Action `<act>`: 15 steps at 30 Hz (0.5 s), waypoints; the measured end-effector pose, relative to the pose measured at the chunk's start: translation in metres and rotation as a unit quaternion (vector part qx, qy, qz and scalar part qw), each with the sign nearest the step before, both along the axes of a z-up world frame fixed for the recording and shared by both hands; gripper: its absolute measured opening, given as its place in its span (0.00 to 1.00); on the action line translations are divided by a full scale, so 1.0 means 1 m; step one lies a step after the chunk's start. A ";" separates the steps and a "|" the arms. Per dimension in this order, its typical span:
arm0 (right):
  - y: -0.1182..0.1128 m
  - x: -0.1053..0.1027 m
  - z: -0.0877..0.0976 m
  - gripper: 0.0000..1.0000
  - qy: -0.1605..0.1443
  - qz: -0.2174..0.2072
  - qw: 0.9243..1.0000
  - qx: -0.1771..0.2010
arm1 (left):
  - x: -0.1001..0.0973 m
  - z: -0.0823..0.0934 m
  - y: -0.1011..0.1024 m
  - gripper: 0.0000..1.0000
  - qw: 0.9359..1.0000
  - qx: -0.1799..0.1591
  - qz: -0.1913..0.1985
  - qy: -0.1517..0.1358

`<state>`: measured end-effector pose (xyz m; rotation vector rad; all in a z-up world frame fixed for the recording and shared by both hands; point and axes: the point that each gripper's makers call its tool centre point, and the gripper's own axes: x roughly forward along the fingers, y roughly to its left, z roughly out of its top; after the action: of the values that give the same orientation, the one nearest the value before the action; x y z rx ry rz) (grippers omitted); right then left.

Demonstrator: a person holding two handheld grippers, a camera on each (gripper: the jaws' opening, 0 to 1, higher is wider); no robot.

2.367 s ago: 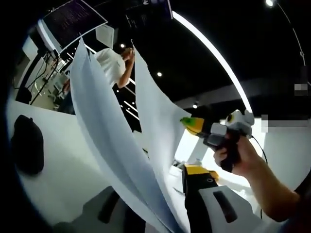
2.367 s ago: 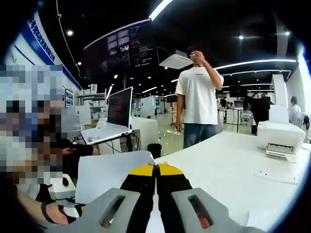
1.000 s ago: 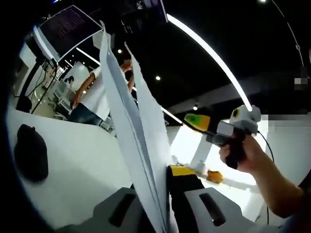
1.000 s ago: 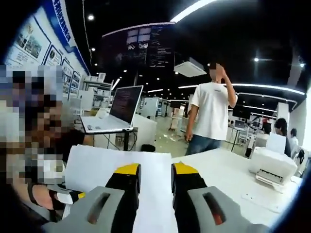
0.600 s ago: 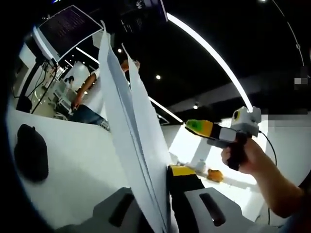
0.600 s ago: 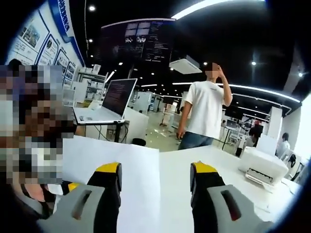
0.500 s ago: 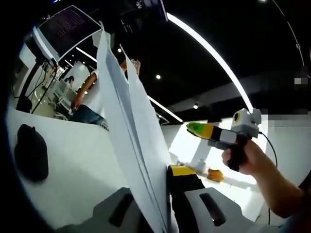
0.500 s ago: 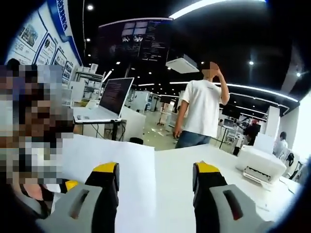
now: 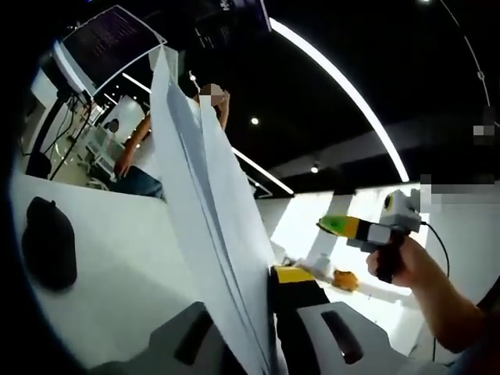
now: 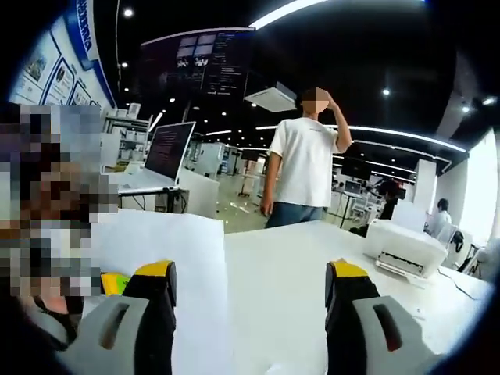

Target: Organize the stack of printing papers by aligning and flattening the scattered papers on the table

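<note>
A stack of white printing papers (image 9: 207, 219) stands upright on edge, its sheets fanned slightly apart at the top. My left gripper (image 9: 264, 287) is shut on the stack's lower part; one yellow-tipped jaw shows to the right of the sheets, the other is hidden behind them. In the left gripper view my right gripper (image 9: 344, 226) hangs in a hand at the right, clear of the papers. In its own view the right gripper (image 10: 251, 272) is wide open with nothing between the jaws. The papers (image 10: 176, 258) lie left of it, face on.
A white table (image 10: 297, 273) stretches ahead, with a white printer (image 10: 406, 246) at its right. A dark rounded object (image 9: 48, 250) lies on the table at the left. A person in a white T-shirt (image 10: 301, 168) stands beyond the table. An open laptop (image 10: 166, 152) sits on a far desk.
My right gripper has opened, let go of the papers and drawn away to the right. The left gripper keeps its hold, and the fanned sheets have closed nearer together.
</note>
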<state>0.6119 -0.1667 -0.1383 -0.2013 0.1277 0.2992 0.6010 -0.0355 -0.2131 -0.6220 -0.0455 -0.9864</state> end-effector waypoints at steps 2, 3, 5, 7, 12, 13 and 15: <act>-0.005 -0.003 -0.003 0.74 0.005 -0.004 1.000 0.000 | 0.000 0.000 -0.001 0.08 1.000 0.001 -0.001 -0.001; -0.008 -0.004 -0.004 0.74 0.007 -0.007 1.000 -0.001 | -0.001 0.000 -0.001 0.08 1.000 0.002 -0.001 -0.001; -0.013 -0.008 -0.006 0.74 0.009 -0.011 1.000 -0.002 | -0.001 0.000 -0.001 0.08 1.000 0.002 -0.001 -0.002; -0.018 -0.008 -0.007 0.74 0.010 -0.014 1.000 -0.001 | -0.001 0.000 -0.001 0.08 1.000 0.002 -0.002 -0.001; -0.026 -0.017 -0.008 0.75 0.007 -0.019 1.000 -0.002 | -0.002 0.000 -0.002 0.08 1.000 0.002 -0.005 0.000; -0.027 -0.019 -0.010 0.75 0.007 -0.019 1.000 -0.002 | -0.002 0.000 -0.002 0.08 1.000 0.002 -0.004 -0.001; -0.030 -0.023 -0.013 0.75 0.009 -0.020 1.000 -0.004 | -0.003 0.000 -0.002 0.08 1.000 0.003 -0.004 -0.001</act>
<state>0.5887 -0.1966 -0.1510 -0.2036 0.1510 0.2614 0.5984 -0.0375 -0.2131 -0.6150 -0.0421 -0.9953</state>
